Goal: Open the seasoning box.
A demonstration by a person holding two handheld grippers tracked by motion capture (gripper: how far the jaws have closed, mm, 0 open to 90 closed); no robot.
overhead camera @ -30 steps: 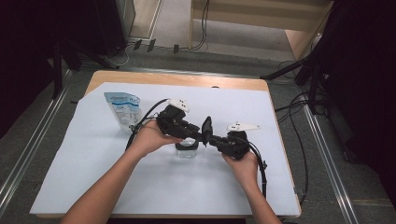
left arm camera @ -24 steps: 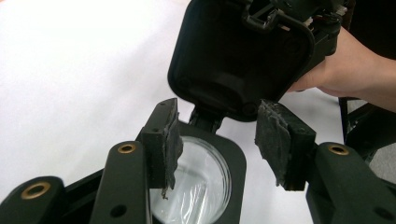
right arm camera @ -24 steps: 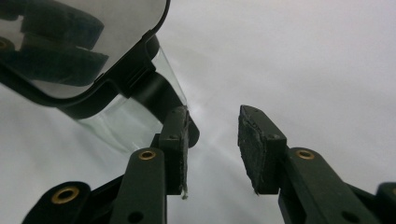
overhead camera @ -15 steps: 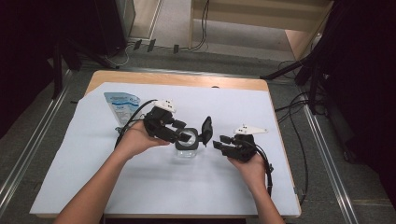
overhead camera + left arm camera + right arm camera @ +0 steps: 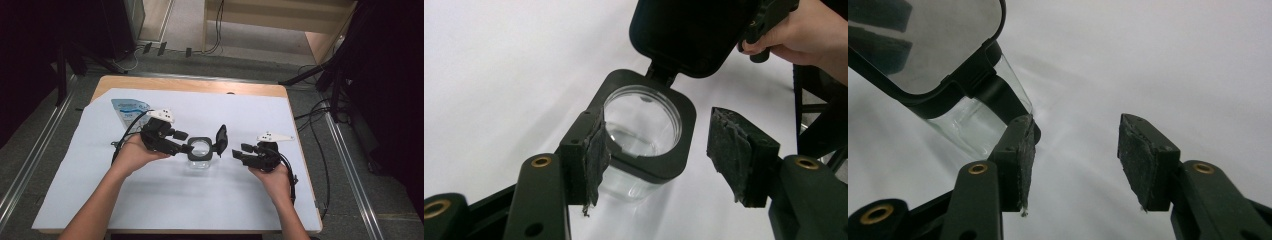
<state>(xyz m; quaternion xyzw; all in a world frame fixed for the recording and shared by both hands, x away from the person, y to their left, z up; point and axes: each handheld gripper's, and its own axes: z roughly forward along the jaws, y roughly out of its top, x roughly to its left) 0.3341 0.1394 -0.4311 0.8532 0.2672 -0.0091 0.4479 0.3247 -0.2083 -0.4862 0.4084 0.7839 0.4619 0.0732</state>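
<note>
A clear jar [image 5: 200, 159] with a black square rim [image 5: 678, 131] stands mid-table, its hinged black lid [image 5: 220, 140] flipped up on the right side. My left gripper [image 5: 186, 148] reaches in from the left. Its jaws have just been opening and stand open [image 5: 659, 150]. The left pad [image 5: 596, 150] sits at the rim's near corner, and the right pad [image 5: 729, 150] is well clear of the jar. My right gripper [image 5: 239, 153] rests right of the lid, apart from it. Its jaws have just been opening, with nothing between them [image 5: 1075, 150]. The lid [image 5: 923, 40] and the jar's glass wall [image 5: 978, 125] lie to its left.
A blue and white pouch [image 5: 129, 110] lies at the back left of the white sheet [image 5: 200, 200] covering the wooden table [image 5: 190, 85]. Cables trail from both grippers, and metal rails run along the floor on either side.
Both grippers were close together at the jar. The right one has drawn back to the right, away from the lid. The left hand has shifted left. Both pairs of jaws have opened.
</note>
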